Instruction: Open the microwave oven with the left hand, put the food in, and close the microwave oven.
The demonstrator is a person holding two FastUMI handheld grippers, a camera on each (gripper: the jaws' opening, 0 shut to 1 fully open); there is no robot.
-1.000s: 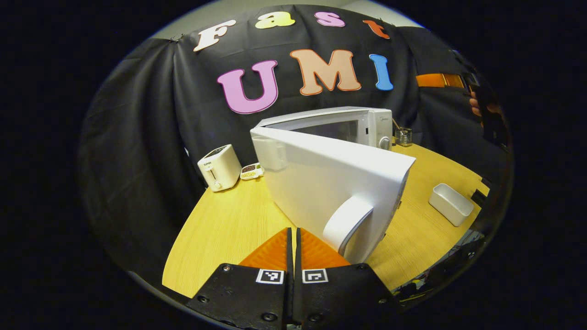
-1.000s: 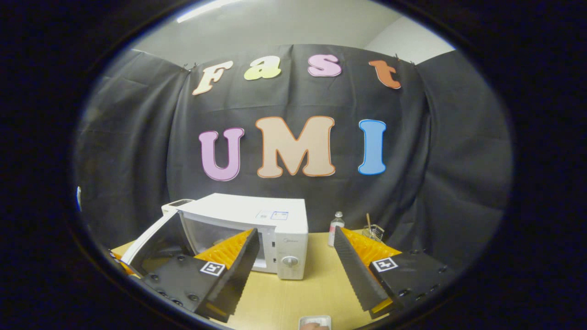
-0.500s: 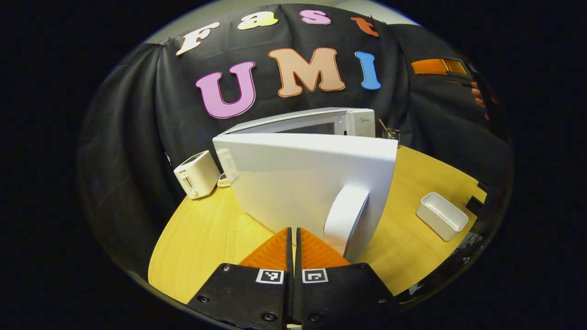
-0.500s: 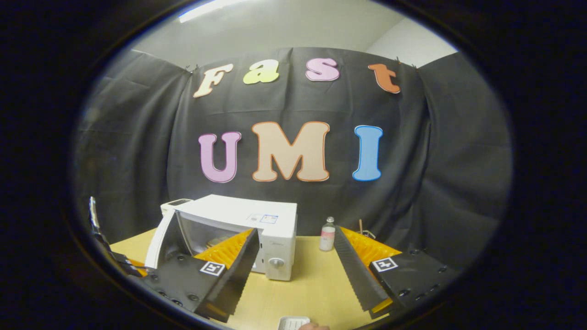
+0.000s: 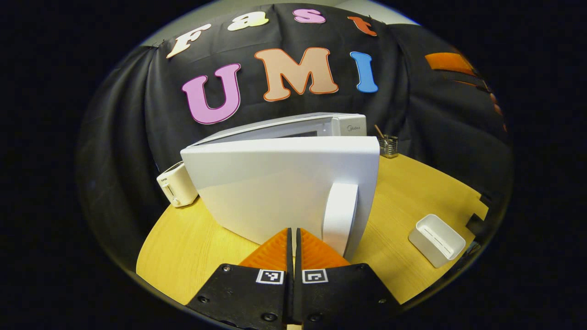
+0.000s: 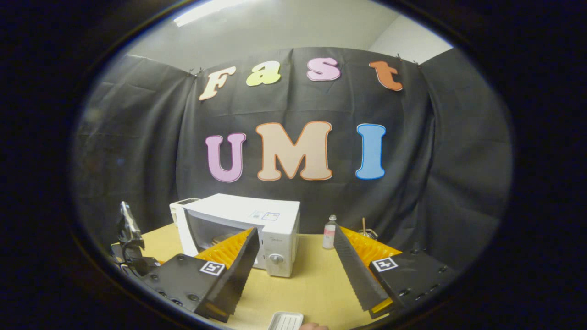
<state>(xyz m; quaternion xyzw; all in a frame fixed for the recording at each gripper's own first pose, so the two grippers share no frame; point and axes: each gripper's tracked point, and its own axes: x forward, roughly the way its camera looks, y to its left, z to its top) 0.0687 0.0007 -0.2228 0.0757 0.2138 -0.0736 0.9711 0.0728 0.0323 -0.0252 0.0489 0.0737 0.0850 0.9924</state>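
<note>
The microwave oven [image 6: 250,231] stands on the wooden table [image 5: 202,238] with its door [image 5: 284,188] swung out toward the left gripper [image 5: 292,243]. The left gripper's fingers are pressed together with nothing between them, just beside the door handle [image 5: 340,215]. They appear to rest against the door face, a posture suited to pushing or steadying the panel rather than gripping it.

The right gripper [image 6: 293,266] is held back from the oven with its fingers spread wide and empty, presumably ready to collect the food.

The oven cavity is visible in the right gripper view; its contents cannot be determined. A white rectangular tray [image 5: 436,239] sits at the near table edge; its contents are also unclear. A toaster [image 5: 176,184] stands beside the open door.
</note>
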